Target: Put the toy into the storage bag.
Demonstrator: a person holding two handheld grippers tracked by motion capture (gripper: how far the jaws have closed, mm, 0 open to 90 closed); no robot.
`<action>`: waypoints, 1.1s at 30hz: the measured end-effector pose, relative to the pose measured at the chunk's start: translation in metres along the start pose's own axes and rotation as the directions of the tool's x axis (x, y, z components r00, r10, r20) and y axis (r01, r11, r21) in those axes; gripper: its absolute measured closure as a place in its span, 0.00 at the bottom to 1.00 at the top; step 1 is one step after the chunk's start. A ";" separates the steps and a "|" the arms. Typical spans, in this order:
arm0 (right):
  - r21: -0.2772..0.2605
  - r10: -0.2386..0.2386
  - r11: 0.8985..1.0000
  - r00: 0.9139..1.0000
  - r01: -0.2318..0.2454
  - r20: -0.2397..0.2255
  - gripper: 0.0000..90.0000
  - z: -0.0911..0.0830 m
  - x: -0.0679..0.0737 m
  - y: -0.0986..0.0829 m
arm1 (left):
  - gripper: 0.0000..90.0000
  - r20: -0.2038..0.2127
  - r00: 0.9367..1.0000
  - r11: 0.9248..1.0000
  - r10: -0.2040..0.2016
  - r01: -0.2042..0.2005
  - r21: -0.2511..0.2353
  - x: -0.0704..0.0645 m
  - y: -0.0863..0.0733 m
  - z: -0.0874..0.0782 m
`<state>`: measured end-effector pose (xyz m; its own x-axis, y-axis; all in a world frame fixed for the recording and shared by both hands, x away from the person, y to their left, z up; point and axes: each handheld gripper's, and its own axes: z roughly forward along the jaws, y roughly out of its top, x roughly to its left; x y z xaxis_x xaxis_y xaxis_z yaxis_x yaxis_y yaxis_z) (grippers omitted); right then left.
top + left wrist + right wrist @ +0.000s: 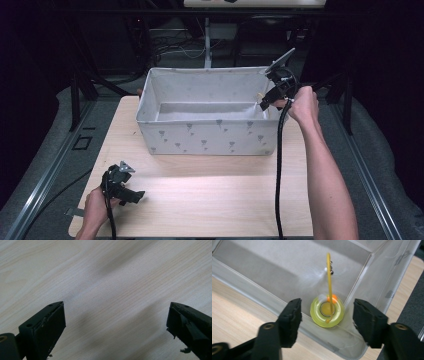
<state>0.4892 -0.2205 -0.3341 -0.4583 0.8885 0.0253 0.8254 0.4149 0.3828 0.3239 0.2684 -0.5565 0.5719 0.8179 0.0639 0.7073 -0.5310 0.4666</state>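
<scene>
Right gripper over the far right corner of a fabric bin, left gripper low at the lower left of the table.

The high view places the right hand at the bin's right rim in the upper right of the frame, with a small pale thing at the jaws too small to read. The right gripper view shows it clearly: a translucent yellow-green ring with an orange spot and a thin yellow strip rising from it, inside the bin's corner, between wide-apart jaws that touch nothing. The left gripper view shows bare pale wood and its jaws spread wide, empty.
</scene>
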 end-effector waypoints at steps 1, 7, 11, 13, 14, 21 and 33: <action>-0.001 -0.007 1.000 1.000 0.007 -0.004 0.39 -0.003 0.002 0.001 | 0.03 0.001 1.000 1.000 -0.003 0.003 0.002 0.001 0.000 0.000; -0.022 -0.043 0.999 0.999 0.043 -0.015 0.24 -0.019 0.018 0.002 | 0.02 0.004 1.000 1.000 -0.004 0.004 0.001 0.001 0.000 -0.001; -0.031 -0.074 0.997 0.997 0.073 -0.027 0.17 -0.027 0.028 0.000 | 0.02 -0.002 1.000 1.000 -0.005 0.005 -0.001 0.000 0.000 0.000; -0.034 -0.091 0.995 0.995 0.090 -0.031 0.16 -0.030 0.034 -0.002 | 0.02 -0.006 1.000 1.000 -0.002 0.002 -0.004 0.000 0.000 0.000; -0.036 -0.101 0.994 0.994 0.099 -0.036 0.14 -0.031 0.037 -0.003 | 0.02 -0.006 1.000 1.000 -0.002 0.002 -0.005 0.000 0.000 0.000; -0.045 -0.175 0.984 0.983 0.173 -0.047 0.01 -0.037 0.063 -0.012 | 0.02 -0.005 1.000 1.000 -0.004 0.004 -0.004 0.001 0.000 -0.001; -0.055 -0.308 0.951 0.950 0.305 -0.050 0.00 -0.029 0.103 -0.042 | 0.02 -0.007 1.000 1.000 0.001 -0.001 -0.005 0.000 0.000 -0.001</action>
<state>0.3980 -0.1520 -0.3212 -0.7059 0.7067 -0.0472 0.6271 0.6546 0.4222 0.3237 0.2682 -0.5556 0.5698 0.8188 0.0704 0.7048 -0.5309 0.4706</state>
